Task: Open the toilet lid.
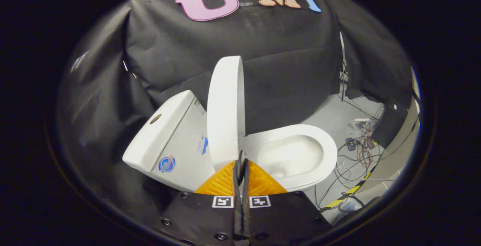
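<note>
A white toilet stands ahead of me. Its lid (225, 107) is raised and stands almost upright, leaning toward the cistern (169, 137). To the right of the lid lies the open bowl (297, 156) with its seat ring down. My gripper (241, 158) is shut, its orange fingers (221, 182) pressed together with nothing between them. The fingertips sit right at the lower edge of the raised lid, near the hinge; I cannot tell if they touch it.
Black cloth covers the wall behind the toilet and to the left. On the grey floor to the right lie tangled cables (360, 152) and small devices. A yellow-black striped strip (351, 191) runs along the floor beside a pale panel (398, 152).
</note>
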`<state>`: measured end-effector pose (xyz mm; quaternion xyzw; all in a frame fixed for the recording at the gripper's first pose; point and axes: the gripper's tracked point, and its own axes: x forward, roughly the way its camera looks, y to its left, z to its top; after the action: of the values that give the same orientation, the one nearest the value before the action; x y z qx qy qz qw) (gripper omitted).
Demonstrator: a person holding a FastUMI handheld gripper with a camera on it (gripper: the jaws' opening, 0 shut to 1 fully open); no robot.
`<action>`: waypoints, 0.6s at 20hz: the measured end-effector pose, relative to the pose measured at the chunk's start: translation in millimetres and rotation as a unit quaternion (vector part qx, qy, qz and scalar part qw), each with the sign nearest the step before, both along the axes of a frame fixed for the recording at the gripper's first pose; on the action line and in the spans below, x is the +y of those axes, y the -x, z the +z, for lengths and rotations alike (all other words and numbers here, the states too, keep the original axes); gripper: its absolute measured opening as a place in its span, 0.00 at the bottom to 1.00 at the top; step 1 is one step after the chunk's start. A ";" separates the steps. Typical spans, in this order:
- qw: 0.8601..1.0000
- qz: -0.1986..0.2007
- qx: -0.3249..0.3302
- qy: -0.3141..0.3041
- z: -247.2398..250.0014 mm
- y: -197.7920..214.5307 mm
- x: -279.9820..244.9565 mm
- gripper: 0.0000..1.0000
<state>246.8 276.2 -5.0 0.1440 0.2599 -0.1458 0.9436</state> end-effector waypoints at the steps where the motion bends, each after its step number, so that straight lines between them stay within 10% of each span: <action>1: 1.000 -0.003 -0.002 0.001 1.1 -1.5 3.4 0.01; 12: 0.998 0.007 -0.026 0.049 9.0 -17.0 47.9 0.01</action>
<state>263.8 324.1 4.0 0.0992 0.2286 -0.1485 0.9570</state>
